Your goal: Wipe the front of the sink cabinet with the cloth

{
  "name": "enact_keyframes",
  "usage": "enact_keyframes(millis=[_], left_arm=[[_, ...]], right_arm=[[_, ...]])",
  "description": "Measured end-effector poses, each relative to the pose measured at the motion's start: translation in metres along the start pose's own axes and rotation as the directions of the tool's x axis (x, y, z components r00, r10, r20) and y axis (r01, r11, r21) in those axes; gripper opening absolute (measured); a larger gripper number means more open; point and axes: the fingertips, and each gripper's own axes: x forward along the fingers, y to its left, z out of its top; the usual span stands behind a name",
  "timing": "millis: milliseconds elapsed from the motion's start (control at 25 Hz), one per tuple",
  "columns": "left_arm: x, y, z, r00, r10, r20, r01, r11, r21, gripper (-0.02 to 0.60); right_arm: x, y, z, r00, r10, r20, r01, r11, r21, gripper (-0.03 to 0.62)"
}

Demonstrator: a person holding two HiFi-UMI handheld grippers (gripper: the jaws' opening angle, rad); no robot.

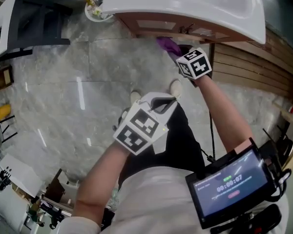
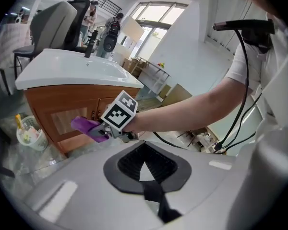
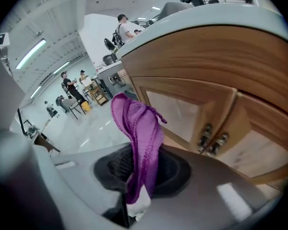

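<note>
The left gripper (image 1: 161,104) is hanging close to the person's body, its jaws pressing together on nothing. Farther out, the right gripper (image 1: 179,56) is clamping the purple cloth (image 3: 140,133), which is standing up just before the cabinet (image 3: 216,123) doors, under the sink (image 1: 195,11). Whether the cloth is touching the doors is not showing.

This is a large open hall used as a work or test space, not a lived-in bathroom. A white washbasin (image 2: 72,66) on its wooden cabinet (image 2: 53,109) stands free on a glossy marble-look floor (image 1: 63,101). Behind it is an office chair (image 2: 55,25). There are tall windows (image 2: 158,16) and long ceiling strip lights (image 3: 32,53), and several people (image 3: 69,86) stand about the open room beyond.
</note>
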Motion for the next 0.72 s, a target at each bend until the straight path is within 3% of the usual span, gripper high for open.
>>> enact_keyframes(millis=[200, 320, 440, 720], left_arm=[[-0.045, 0.032, -0.027, 0.998, 0.053, 0.037, -0.051, 0.997, -0.053, 0.006], [-0.062, 0.048, -0.04, 0.996, 0.077, 0.05, -0.073, 0.994, -0.078, 0.006], [-0.074, 0.057, -0.049, 0.994, 0.089, 0.058, -0.083, 0.992, -0.092, 0.006], [-0.09, 0.071, -0.06, 0.993, 0.101, 0.065, -0.094, 0.99, -0.104, 0.006]], right_arm=[[0.067, 0.067, 0.066, 0.995, 0.102, 0.0, -0.102, 0.993, -0.062, 0.083], [0.104, 0.084, 0.095, 0.99, 0.14, 0.001, -0.14, 0.989, -0.043, 0.083], [0.129, 0.087, 0.107, 0.986, 0.164, -0.006, -0.164, 0.986, -0.005, 0.083], [0.145, 0.06, 0.114, 0.994, 0.106, 0.006, -0.106, 0.987, 0.124, 0.083]])
